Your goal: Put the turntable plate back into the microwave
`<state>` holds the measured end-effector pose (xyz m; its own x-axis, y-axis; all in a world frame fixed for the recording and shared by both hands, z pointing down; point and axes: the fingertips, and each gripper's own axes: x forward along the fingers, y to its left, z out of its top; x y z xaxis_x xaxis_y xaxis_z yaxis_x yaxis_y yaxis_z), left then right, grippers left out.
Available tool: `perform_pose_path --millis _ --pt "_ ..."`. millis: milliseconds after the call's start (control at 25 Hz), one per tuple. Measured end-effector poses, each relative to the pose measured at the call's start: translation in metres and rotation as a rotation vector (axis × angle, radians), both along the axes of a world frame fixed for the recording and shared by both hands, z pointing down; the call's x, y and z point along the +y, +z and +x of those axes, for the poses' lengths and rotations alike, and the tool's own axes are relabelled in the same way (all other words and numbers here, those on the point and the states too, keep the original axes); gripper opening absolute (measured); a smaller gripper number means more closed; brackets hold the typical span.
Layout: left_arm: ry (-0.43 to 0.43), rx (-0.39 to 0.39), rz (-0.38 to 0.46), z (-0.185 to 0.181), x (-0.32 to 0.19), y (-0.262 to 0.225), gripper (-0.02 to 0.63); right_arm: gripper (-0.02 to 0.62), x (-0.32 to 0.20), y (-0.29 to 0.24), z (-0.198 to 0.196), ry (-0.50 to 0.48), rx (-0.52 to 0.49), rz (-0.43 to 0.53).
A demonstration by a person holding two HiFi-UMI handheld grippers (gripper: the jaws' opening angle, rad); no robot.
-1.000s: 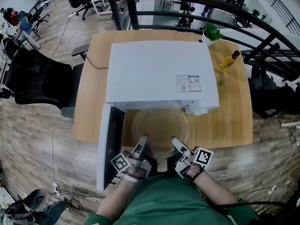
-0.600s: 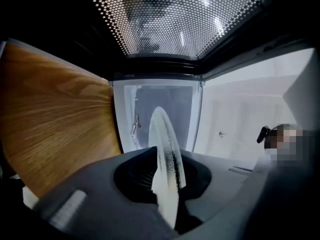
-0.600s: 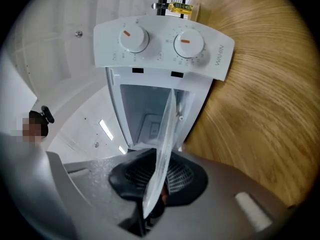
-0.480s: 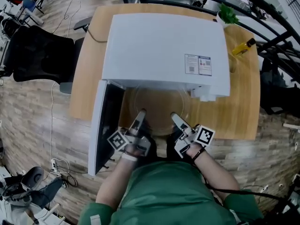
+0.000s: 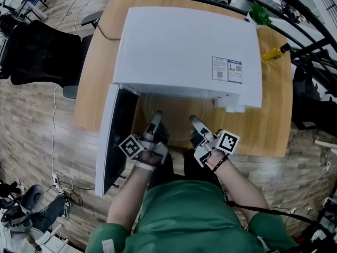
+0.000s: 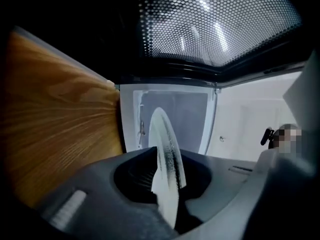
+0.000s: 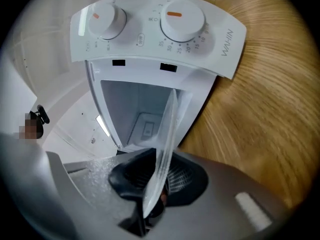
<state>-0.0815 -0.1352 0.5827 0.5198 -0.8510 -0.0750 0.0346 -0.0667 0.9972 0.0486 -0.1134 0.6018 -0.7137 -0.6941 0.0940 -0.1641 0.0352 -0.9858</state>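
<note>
Clear glass plate [image 6: 165, 144] further inside microwave [image 5: 184, 46], left tongs [image 5: 156, 116] and right tongs [image 5: 192, 120] clamping rim

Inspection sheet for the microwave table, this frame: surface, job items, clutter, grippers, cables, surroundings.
Surface: wooden table, mostly covered by the microwave.
Job's things: white microwave, door open; glass turntable plate at the cavity mouth.
Clutter: yellow bottle and green plant at the far right corner.
Grippers: left gripper and right gripper, each shut on the plate's near rim.
Cables: black cable on the table; white cable on the floor.
Surroundings: black office chair, dark railing.
</note>
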Motion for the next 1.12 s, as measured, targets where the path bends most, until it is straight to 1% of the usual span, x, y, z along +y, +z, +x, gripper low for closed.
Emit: perform_pose_path --millis 160,360,680,760,880,920,1040,1120 --pt "-0.001 -0.003 -0.002 -0.002 -0.009 0.008 0.046 0.056 -0.008 0.009 -0.002 -0.001 0.008 -0.012" --pt "-0.014 0.006 -0.027 -0.003 -0.019 0.019 0.046 0.058 -0.018 0.020 -0.003 0.009 0.020 -0.029" --pt "-0.018 -0.013 -0.062 -0.004 -0.031 0.032 0.039 0.057 -0.029 0.032 -0.003 0.024 0.044 -0.054" --pt "-0.036 -0.021 -0.092 -0.005 -0.033 0.037 0.035 0.058 -0.032 0.033 -0.005 0.023 0.052 -0.066" --pt "-0.102 -0.020 -0.152 -0.009 -0.039 0.041 0.034 0.057 -0.035 0.033 -0.009 0.011 0.066 -0.066" --pt "-0.119 -0.020 -0.163 -0.010 -0.041 0.041 0.035 0.061 -0.037 0.033 -0.011 0.003 0.066 -0.057" --pt "-0.132 -0.012 -0.171 -0.007 -0.049 0.038 0.035 0.150 -0.036 0.026 -0.020 -0.034 0.054 -0.031" --pt "-0.136 -0.007 -0.175 -0.006 -0.053 0.037 0.035 0.159 -0.029 0.022 -0.031 -0.063 0.036 -0.033"
